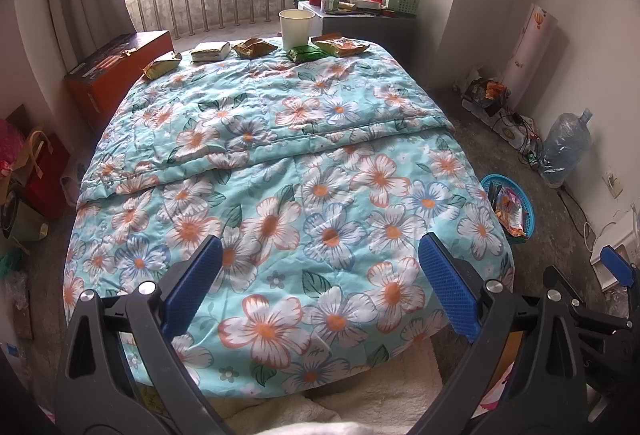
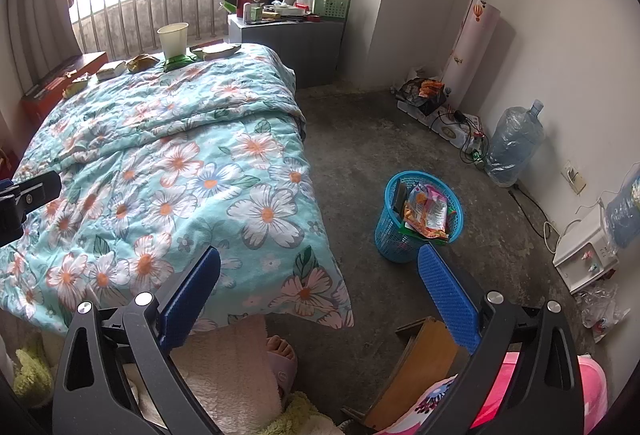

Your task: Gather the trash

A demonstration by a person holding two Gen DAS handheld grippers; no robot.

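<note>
Bedroom, trash run under way: I hold both tongs released and empty at the foot of the bed [image 1: 320, 163], jaws spread wide.

Taking the bed as landmark, left to right: the left tongs [image 1: 320, 283] hang over its near end, aimed up its length. Along its far edge runs a row of snack wrappers [image 1: 162, 65], [image 1: 254, 47], [image 1: 304, 54], [image 1: 340, 45], a small box [image 1: 211, 51] and a paper cup [image 1: 297, 23], the row lying crosswise to my line of reach. The right tongs [image 2: 320, 283] hover off the bed's right corner, and the blue basket [image 2: 418, 221], already holding wrappers, stands on the floor right of the bed.

My judgement: the left tongs are squarer to the row and the right nearer the basket, with the trash well apart from both.
</note>
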